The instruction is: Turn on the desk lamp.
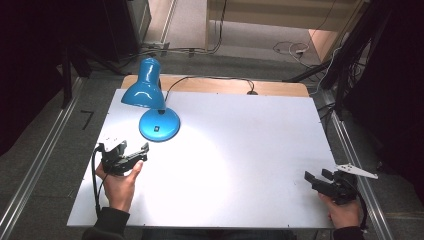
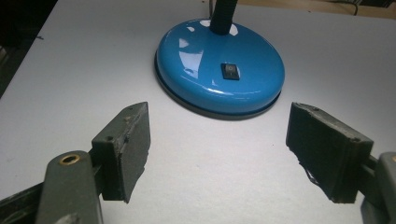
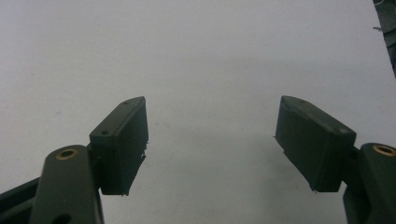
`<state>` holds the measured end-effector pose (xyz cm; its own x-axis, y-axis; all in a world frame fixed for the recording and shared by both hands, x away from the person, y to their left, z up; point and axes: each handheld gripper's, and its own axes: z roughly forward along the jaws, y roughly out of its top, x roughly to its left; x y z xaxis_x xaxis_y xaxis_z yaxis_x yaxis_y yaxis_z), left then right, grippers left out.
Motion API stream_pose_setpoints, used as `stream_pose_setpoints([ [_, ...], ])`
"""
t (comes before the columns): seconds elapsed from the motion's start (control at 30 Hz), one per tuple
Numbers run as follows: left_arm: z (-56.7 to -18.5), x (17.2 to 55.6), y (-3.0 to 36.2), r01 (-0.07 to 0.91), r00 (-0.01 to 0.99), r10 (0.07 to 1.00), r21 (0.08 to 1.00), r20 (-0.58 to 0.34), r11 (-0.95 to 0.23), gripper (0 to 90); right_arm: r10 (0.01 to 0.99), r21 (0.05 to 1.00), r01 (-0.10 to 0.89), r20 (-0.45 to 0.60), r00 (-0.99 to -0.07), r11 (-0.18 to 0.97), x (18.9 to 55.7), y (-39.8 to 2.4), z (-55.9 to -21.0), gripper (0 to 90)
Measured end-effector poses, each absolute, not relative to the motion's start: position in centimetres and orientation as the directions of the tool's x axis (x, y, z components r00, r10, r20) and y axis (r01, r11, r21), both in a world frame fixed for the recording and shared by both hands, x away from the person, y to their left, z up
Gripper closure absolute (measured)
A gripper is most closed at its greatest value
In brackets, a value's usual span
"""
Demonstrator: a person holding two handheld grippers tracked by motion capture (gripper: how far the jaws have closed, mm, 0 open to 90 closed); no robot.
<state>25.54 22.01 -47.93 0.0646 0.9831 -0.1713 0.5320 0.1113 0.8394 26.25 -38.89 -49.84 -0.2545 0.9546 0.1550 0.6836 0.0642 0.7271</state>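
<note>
- A white rectangular tabletop point(image 1: 240, 165) fills the middle of the high view, with a strip of bare wood along its far edge.
- A glossy blue metal desk lamp point(image 1: 150, 95) stands at the far left of the table; its bell-shaped shade tilts down toward the left, and a pool of light lies on the white surface near it.
- The lamp's round blue base point(image 2: 219, 72) carries a small black rocker switch point(image 2: 229, 71) on top, and a black cord point(image 1: 210, 78) runs from the lamp along the far edge.
- The left gripper point(image 1: 131, 154), held in the person's left hand point(image 1: 119, 185), sits at the near left, near the lamp base but apart from it. Its jaws are spread wide with nothing between them, pointing at the base.
- The right gripper point(image 1: 317, 176), held in the right hand point(image 1: 345, 210), is at the near right corner, well apart from the lamp. Its jaws are likewise wide apart and empty over bare white table.
</note>
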Motion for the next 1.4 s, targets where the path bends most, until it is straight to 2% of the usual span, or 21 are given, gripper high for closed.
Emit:
stream_pose_setpoints([
  [0.7, -47.9, 23.2, 21.8, 0.542, 0.086, 0.987, 0.837, -0.138, 0.070, 23.3, 0.955, 0.728, 0.682, 0.151, -0.255, 0.067, 26.2, -38.9, -49.9, 23.9],
  [1.4, -48.1, 21.4, 22.3, 0.545, 0.085, 0.984, 0.834, -0.158, 0.086, 23.7, 0.956, 0.723, 0.687, 0.150, -0.251, 0.067, 26.2, -38.9, -49.9, 23.9],
])
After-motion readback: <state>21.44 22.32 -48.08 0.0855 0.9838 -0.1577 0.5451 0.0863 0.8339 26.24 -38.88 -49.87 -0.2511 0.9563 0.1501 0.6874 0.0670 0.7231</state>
